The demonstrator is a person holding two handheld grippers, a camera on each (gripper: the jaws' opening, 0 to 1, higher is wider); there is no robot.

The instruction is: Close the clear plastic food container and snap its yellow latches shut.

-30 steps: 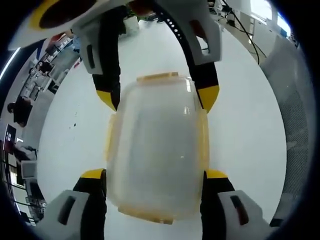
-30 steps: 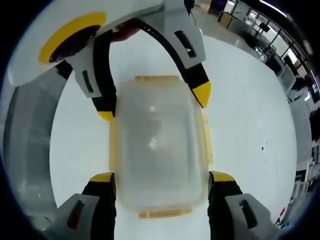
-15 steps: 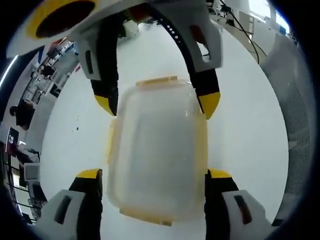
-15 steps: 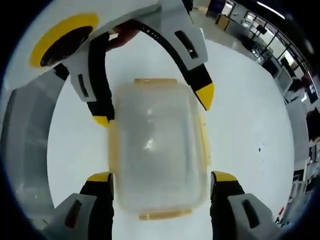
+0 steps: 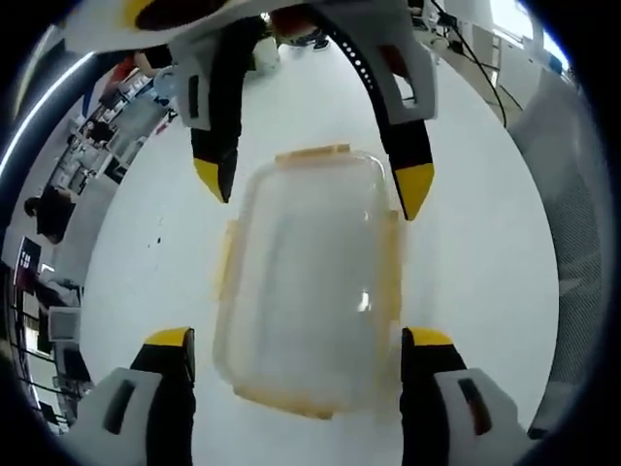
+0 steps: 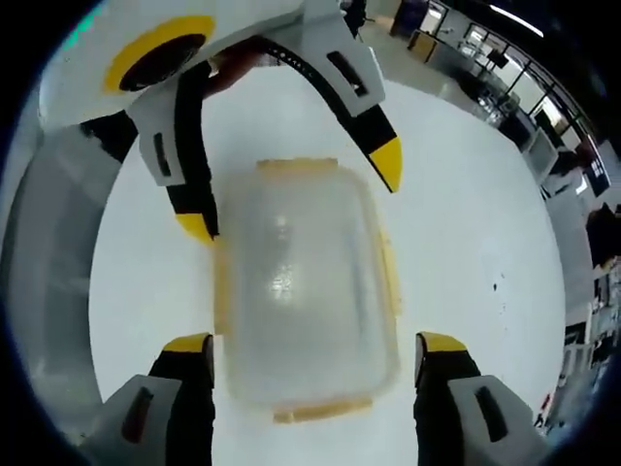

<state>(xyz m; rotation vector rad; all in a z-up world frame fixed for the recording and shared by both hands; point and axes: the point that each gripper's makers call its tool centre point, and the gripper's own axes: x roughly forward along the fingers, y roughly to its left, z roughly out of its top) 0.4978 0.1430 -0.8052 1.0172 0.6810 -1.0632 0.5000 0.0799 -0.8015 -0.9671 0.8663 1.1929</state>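
The clear plastic container (image 5: pixel 309 282) lies on the white table with its lid on; yellow latches run along its long sides and both ends. My left gripper (image 5: pixel 299 340) is open, its yellow-tipped jaws astride the container's near end, just off the sides. My right gripper (image 5: pixel 310 184) comes in from the top, straddling the far end. In the right gripper view the same container (image 6: pixel 296 291) sits between the open right gripper (image 6: pixel 315 342) at the bottom and the left gripper (image 6: pixel 291 192) above. A left side latch (image 5: pixel 225 264) stands slightly outward.
The white table (image 5: pixel 485 291) spreads around the container. A grey perforated panel (image 5: pixel 574 243) curves along one side, seen again as the grey panel (image 6: pixel 44 291). Cables (image 5: pixel 471 58) and office desks lie beyond the table's far edge.
Both pairs of jaws, which hugged the container's sides a second ago, now stand a little wider and farther from it. The container itself has stayed in place on the table.
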